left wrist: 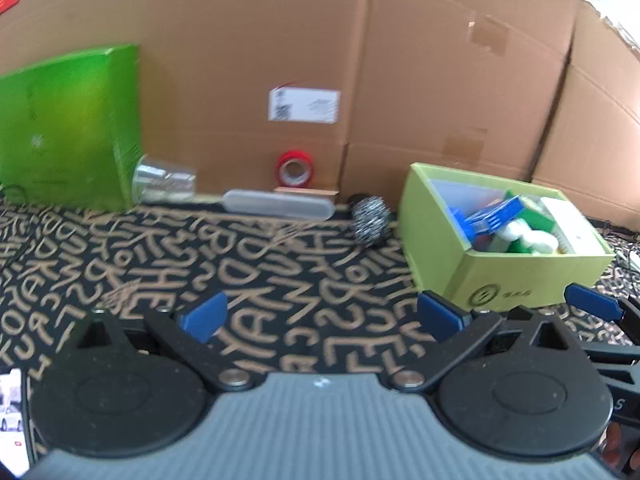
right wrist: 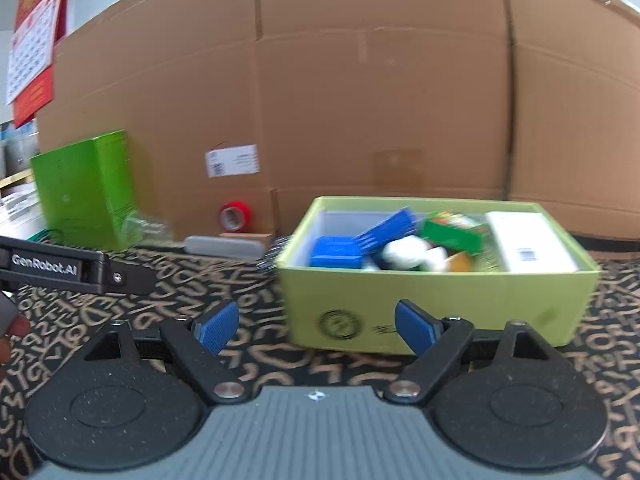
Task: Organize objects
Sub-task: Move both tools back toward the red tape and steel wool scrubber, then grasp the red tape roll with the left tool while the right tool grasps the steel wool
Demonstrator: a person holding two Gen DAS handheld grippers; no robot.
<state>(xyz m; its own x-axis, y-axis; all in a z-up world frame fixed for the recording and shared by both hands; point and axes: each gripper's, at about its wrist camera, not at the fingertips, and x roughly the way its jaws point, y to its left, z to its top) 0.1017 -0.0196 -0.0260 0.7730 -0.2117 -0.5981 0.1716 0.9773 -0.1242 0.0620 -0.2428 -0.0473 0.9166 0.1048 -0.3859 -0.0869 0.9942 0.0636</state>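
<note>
Your left tool (left wrist: 320, 316) has its jaws wide apart with nothing between them, only the lettered tabletop (left wrist: 256, 272) beneath. Your right tool (right wrist: 316, 326) is likewise spread and empty. The light green box (right wrist: 440, 300) of mixed items sits just ahead of the right tool, slightly to its right, its front wall close to the right blue pad. From the left tool, that box lies ahead to the right. Farther back along the cardboard wall (left wrist: 360, 60) lie a steel scourer (left wrist: 370, 220), a grey oblong case (left wrist: 280, 205), a red tape roll (left wrist: 294, 170), a tipped clear cup (left wrist: 166, 182) and an upright green carton (left wrist: 68, 128).
</note>
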